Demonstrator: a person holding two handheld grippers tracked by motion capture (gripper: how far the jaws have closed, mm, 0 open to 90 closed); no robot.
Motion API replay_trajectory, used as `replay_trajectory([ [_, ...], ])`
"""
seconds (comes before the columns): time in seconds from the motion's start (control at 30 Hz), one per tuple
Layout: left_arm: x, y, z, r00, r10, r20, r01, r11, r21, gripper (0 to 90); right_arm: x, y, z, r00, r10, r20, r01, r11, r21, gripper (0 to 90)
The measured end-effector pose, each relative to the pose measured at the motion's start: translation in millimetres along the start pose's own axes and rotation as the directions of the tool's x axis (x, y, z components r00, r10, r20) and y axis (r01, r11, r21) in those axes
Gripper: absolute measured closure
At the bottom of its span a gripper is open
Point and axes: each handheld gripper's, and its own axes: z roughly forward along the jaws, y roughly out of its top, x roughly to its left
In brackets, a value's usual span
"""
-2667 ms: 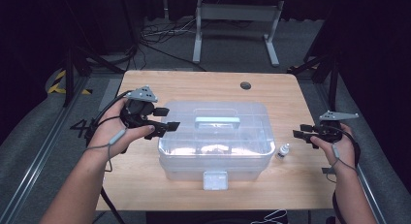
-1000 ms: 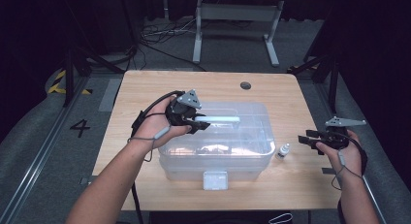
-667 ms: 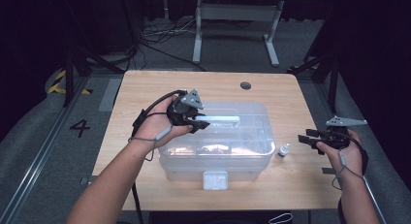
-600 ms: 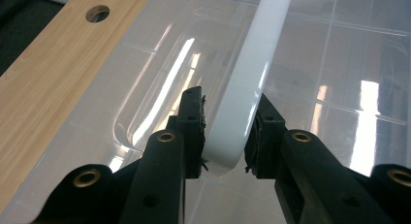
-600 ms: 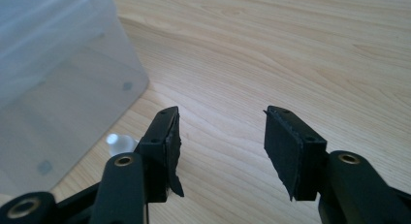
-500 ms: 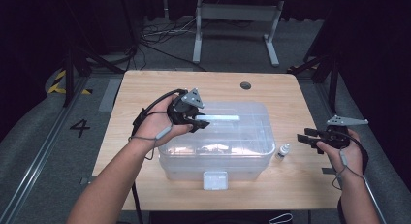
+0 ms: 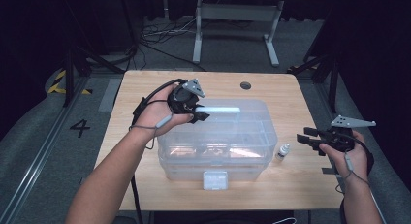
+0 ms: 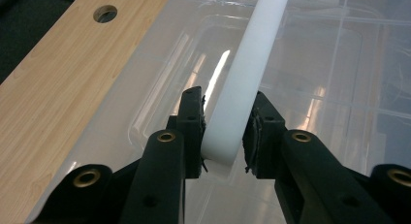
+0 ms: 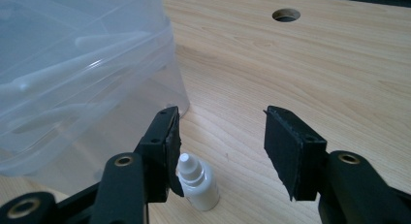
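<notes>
A clear plastic storage box [image 7: 218, 141] stands in the middle of the wooden table [image 7: 145, 88], lid on, with a white handle [image 7: 220, 109] lying along the lid's top. My left gripper [image 7: 198, 115] is over the lid's left part, shut on the left end of that handle [image 8: 252, 64], one pad on each side of it [image 8: 224, 132]. A small white dropper bottle [image 7: 283, 151] stands upright on the table just right of the box. My right gripper [image 7: 310, 139] is low at the right, open, with the bottle [image 9: 196, 183] beside its left jaw [image 9: 223, 141].
A white latch [image 7: 215, 179] sits at the box's front wall. A round cable hole [image 7: 245, 85] is in the table behind the box. Bare wood lies right of the bottle and along the front edge. Dark floor and a metal frame [image 7: 232, 20] lie beyond the table.
My left gripper has moved from the box's left side up onto the lid and closed on the white handle; over the last second it holds still. The right gripper has shifted slightly.
</notes>
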Motion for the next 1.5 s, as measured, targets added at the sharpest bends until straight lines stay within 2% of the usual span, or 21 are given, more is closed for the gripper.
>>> replay_trajectory([
  [0.17, 7.5, 5.8, -1.7, 0.9999, -0.013, 0.004, 0.013, 0.9999, 0.007, 71.9, 7.7, 2.8, -5.4, 0.9998, -0.02, -0.002, 0.02, 1.0, -0.012, 48.4],
  [0.23, 10.2, 8.0, -2.3, 0.9998, -0.02, 0.002, 0.02, 0.9998, 0.008, 71.7, 14.0, 6.1, -8.3, 0.9993, -0.024, -0.03, 0.023, 0.999, -0.039, 48.8],
  [0.4, 16.3, 12.0, -3.0, 0.9991, -0.042, 0.007, 0.042, 0.9991, 0.011, 71.4, 26.8, 12.9, -11.8, 0.9966, -0.06, -0.057, 0.057, 0.997, -0.058, 50.8],
  [0.47, 19.6, 13.7, -3.1, 0.9985, -0.053, 0.008, 0.053, 0.9986, 0.008, 71.3, 32.2, 15.1, -12.6, 0.9949, -0.074, -0.068, 0.07, 0.996, -0.059, 56.2],
  [0.5, 19.6, 13.7, -3.1, 0.9985, -0.053, 0.008, 0.053, 0.9986, 0.008, 71.2, 32.2, 15.1, -12.6, 0.9949, -0.074, -0.068, 0.07, 0.996, -0.059, 56.2],
  [0.53, 22.1, 15.0, -3.3, 0.9984, -0.056, 0.009, 0.056, 0.9984, 0.007, 71.1, 38.5, 17.4, -13.6, 0.9908, -0.111, -0.078, 0.107, 0.993, -0.046, 65.3],
  [0.57, 22.1, 15.0, -3.3, 0.9984, -0.056, 0.009, 0.056, 0.9984, 0.007, 71.1, 38.5, 17.4, -13.6, 0.9908, -0.111, -0.078, 0.107, 0.993, -0.046, 65.3],
  [0.7, 25.5, 17.1, -3.3, 0.9979, -0.064, 0.01, 0.064, 0.9979, 0.006, 71.0, 53.0, 22.2, -12.6, 0.9753, -0.186, -0.119, 0.184, 0.983, -0.029, 76.3],
  [0.87, 28.9, 18.3, -3.4, 0.9964, -0.083, 0.018, 0.083, 0.9965, 0.007, 70.7, 69.5, 20.8, -7.2, 0.9522, -0.24, -0.189, 0.241, 0.97, -0.02, 88.9],
  [1.0, 30.0, 20.6, -3.8, 0.9963, -0.085, 0.016, 0.084, 0.9962, 0.02, 70.7, 78.9, 16.9, 1.7, 0.9321, -0.259, -0.253, 0.272, 0.962, 0.016, 90.0],
  [1.13, 32.7, 21.5, -3.6, 0.9954, -0.094, 0.019, 0.094, 0.9954, 0.018, 70.7, 79.9, 14.7, 10.4, 0.9212, -0.253, -0.296, 0.275, 0.961, 0.034, 90.0],
  [1.3, 37.2, 24.1, -3.6, 0.9942, -0.105, 0.024, 0.104, 0.9943, 0.023, 70.5, 86.1, 15.5, 15.3, 0.9022, -0.274, -0.334, 0.282, 0.959, -0.025, 90.0],
  [1.5, 39.5, 25.5, -3.6, 0.9923, -0.119, 0.034, 0.118, 0.9925, 0.034, 70.4, 92.9, 19.4, 18.9, 0.8952, -0.293, -0.335, 0.28, 0.956, -0.089, 90.0],
])
